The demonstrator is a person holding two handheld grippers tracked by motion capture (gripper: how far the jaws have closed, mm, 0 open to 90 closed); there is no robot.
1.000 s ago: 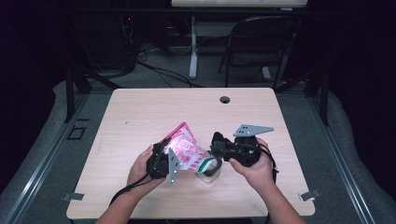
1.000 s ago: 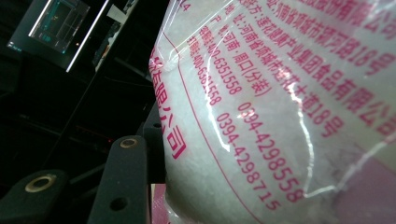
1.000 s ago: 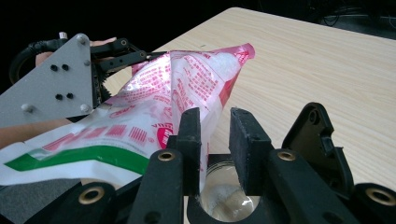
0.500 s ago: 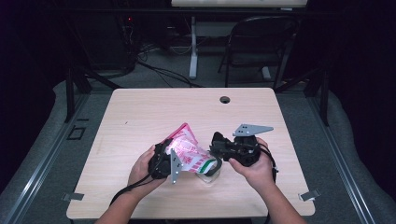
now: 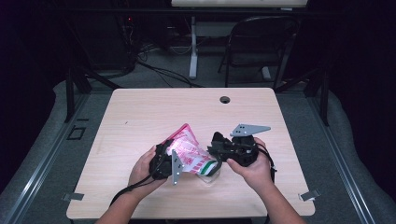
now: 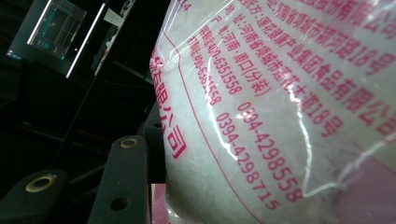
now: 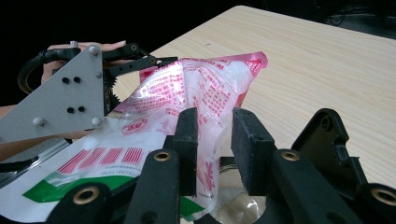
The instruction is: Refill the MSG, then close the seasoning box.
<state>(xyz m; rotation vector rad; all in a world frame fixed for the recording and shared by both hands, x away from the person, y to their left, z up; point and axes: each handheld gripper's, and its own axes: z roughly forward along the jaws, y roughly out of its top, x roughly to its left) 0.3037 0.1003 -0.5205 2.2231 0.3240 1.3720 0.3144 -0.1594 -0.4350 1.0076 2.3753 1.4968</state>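
Note:
A clear plastic bag [image 5: 190,154] with pink print and a green stripe holds white grains. It is tilted up off the wooden table [image 5: 140,112], mouth end down towards a clear container [image 5: 208,171]. My left gripper [image 5: 169,151] is shut on the bag's upper part; in the left gripper view one black finger [image 6: 126,182] presses against the bag [image 6: 280,116]. My right gripper [image 7: 215,126] has just been opening its jaws. The bag's [image 7: 187,88] thin lower edge hangs between the pads with a gap showing. The left gripper's grey plate [image 7: 60,102] stands behind.
A round cable hole [image 5: 225,99] sits near the table's far edge. A dark chair [image 5: 261,42] and cables stand on the floor beyond. The table's left and far parts are bare wood.
The bag and both hands stay where they were. No clear shift shows in the high view.

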